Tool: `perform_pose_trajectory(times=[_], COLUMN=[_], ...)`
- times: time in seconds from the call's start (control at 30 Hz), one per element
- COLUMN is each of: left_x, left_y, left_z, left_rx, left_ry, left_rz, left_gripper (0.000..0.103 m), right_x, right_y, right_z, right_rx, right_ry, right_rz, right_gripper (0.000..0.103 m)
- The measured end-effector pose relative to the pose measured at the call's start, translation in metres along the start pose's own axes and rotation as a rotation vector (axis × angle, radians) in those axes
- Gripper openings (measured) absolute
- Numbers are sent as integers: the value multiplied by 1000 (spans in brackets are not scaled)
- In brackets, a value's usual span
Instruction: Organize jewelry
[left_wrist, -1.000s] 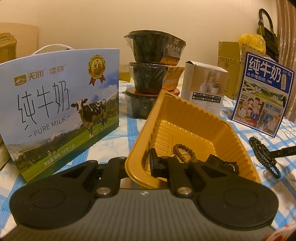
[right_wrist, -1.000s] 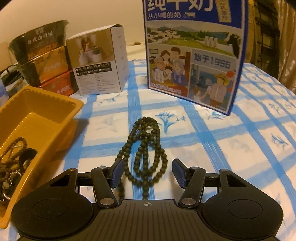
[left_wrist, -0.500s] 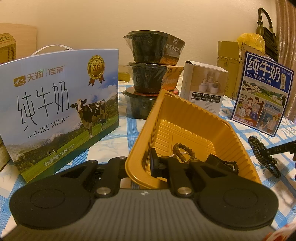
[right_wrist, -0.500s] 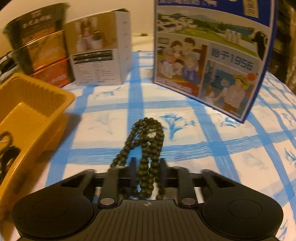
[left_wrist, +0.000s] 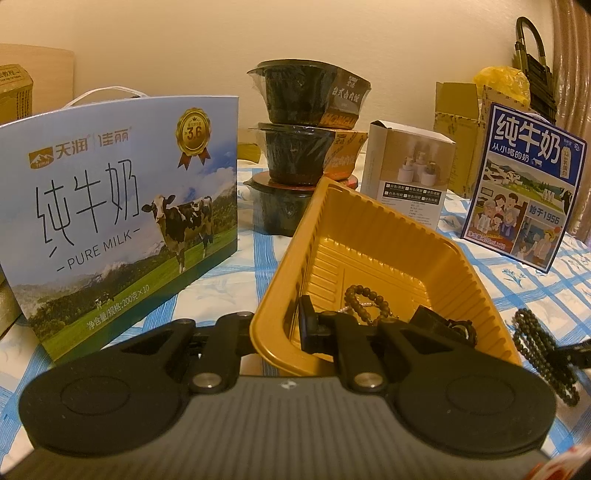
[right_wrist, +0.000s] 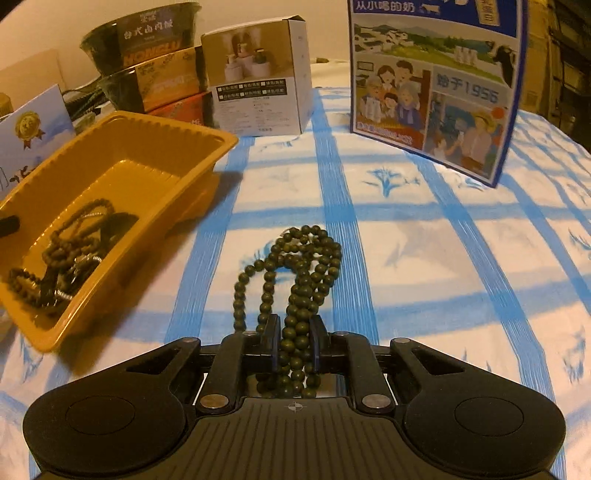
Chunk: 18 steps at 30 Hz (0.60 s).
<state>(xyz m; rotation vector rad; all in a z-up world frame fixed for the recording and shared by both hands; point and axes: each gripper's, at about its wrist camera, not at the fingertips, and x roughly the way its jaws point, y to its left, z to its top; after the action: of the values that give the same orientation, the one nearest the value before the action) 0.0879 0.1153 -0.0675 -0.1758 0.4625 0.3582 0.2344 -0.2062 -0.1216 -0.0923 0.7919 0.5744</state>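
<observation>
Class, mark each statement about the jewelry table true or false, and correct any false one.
1. The right tongs are clamped on the dark green bead strand. True.
2. The yellow tray is empty. False: beaded jewelry already lies in it.
3. The left tongs grip the tray's near rim. True.
4. The white product box lies inside the tray. False: it stands on the blue-checked cloth behind the tray.
5. The bead strand held by the right tongs hangs over the tray. False: it is over the cloth, beside the tray.
</observation>
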Motion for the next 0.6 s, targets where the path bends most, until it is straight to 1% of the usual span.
perform_pose_trajectory(times=[0.1,0.17,0.23,0.33,0.37,0.4,0.43,0.53,0.6], left_x=[0,0,0,1,1,1,1,0,0], left_y=[0,0,0,0,0,0,0,0,0], left_z=[0,0,0,0,0,0,0,0,0], left_rx=[0,0,0,-1,-1,0,-1,-2,0], left_ry=[0,0,1,2,2,1,2,2,0], left_rz=[0,0,1,0,0,0,0,0,0], left_gripper=[11,11,11,12,11,11,11,11,11], right_x=[0,4,7,14,15,16,16,12,4], right_y=[3,4,5,7,8,8,9,7,5], right_z=[0,3,6,9,9,10,11,13,15], right_rx=[2,12,20,11,11,9,2,10,23], right_ry=[3,1,-4,-1,2,3,9,28,18], right_rz=[-15,-25,-40,-72,-78,-87,-91,-80,-68], right_gripper=[19,27,30,29,27,22,15,15,15])
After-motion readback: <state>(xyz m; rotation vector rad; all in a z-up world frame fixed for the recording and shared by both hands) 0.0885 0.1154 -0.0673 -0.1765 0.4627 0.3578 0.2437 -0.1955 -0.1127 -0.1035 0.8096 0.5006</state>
